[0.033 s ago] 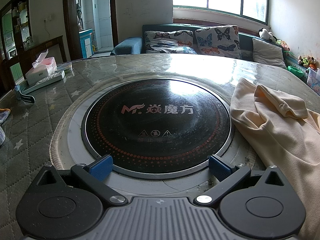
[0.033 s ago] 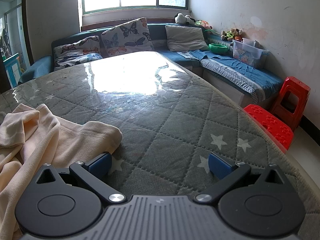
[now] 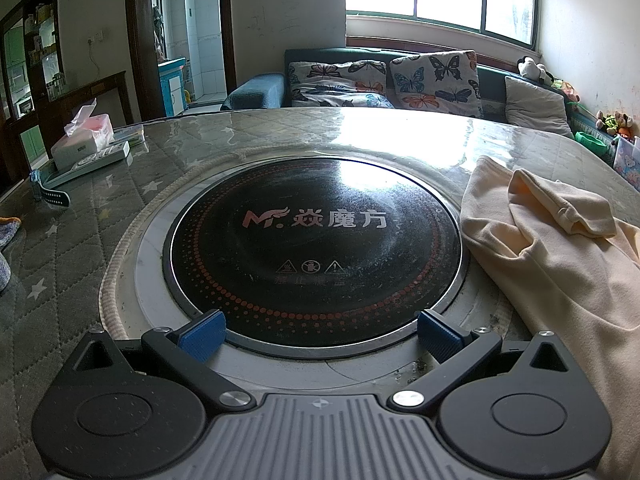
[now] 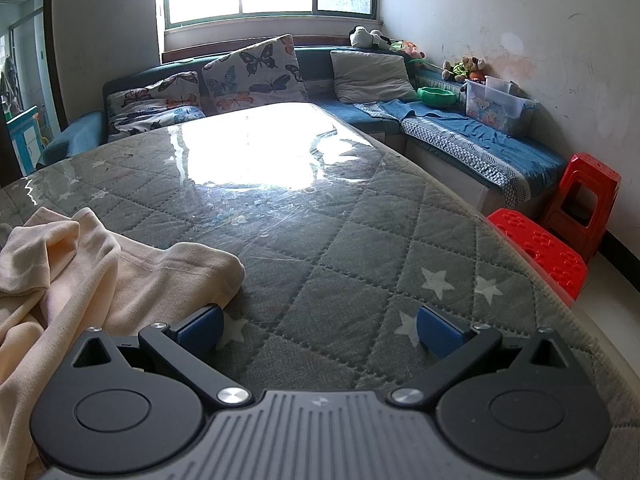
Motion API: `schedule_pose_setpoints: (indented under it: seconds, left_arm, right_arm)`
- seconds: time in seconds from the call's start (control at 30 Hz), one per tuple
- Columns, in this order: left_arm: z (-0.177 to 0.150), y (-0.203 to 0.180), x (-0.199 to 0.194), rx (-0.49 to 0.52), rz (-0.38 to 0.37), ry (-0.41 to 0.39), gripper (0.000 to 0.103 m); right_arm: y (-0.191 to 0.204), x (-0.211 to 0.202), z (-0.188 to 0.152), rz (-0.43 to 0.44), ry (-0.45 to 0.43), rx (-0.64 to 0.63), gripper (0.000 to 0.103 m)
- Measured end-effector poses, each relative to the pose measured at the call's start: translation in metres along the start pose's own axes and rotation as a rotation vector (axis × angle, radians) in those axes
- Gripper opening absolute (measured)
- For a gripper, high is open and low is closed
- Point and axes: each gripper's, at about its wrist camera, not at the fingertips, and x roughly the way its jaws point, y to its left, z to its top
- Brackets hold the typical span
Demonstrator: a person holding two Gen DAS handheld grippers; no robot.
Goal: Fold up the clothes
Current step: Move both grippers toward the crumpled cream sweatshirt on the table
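Observation:
A crumpled cream garment [image 3: 560,264] lies on the quilted grey table, to the right of the round black cooktop [image 3: 316,244] set into the tabletop. My left gripper [image 3: 320,334] is open over the cooktop's near rim, holding nothing, with the garment just right of its right finger. In the right wrist view the same garment [image 4: 100,272] spreads across the left side, its hem reaching the left finger [image 4: 202,328]. My right gripper [image 4: 320,328] is open above the bare star-patterned cover [image 4: 360,264], nothing between its fingers.
A tissue box [image 3: 86,138], a remote [image 3: 92,162] and a wristwatch [image 3: 52,196] sit at the table's far left. The table's right edge [image 4: 520,256] drops toward two red stools [image 4: 540,248]. A sofa with butterfly cushions [image 4: 256,72] runs behind.

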Motion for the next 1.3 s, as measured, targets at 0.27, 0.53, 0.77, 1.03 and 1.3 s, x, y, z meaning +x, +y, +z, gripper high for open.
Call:
schedule_pose_setpoints:
  seconds: [0.27, 0.53, 0.77, 1.03, 1.3]
  left_arm:
    - [-0.001, 0.001, 0.003, -0.001, -0.002, 0.001, 0.103]
    - [0.001, -0.007, -0.012, 0.019, 0.028, 0.002, 0.103]
    - [0.000, -0.016, -0.031, 0.020, -0.017, 0.009, 0.103]
    - [-0.003, -0.033, -0.051, 0.047, -0.068, 0.021, 0.103]
    - [-0.009, -0.051, -0.070, 0.069, -0.090, 0.044, 0.103]
  right_arm:
    - [-0.002, -0.013, -0.005, 0.022, 0.007, -0.020, 0.103]
    - [-0.011, -0.033, -0.010, 0.042, 0.006, -0.024, 0.103]
    - [-0.016, -0.059, -0.015, 0.071, -0.014, -0.060, 0.103]
    - [-0.008, -0.079, -0.026, 0.124, -0.013, -0.091, 0.103]
    - [0.006, -0.105, -0.037, 0.191, 0.001, -0.156, 0.103]
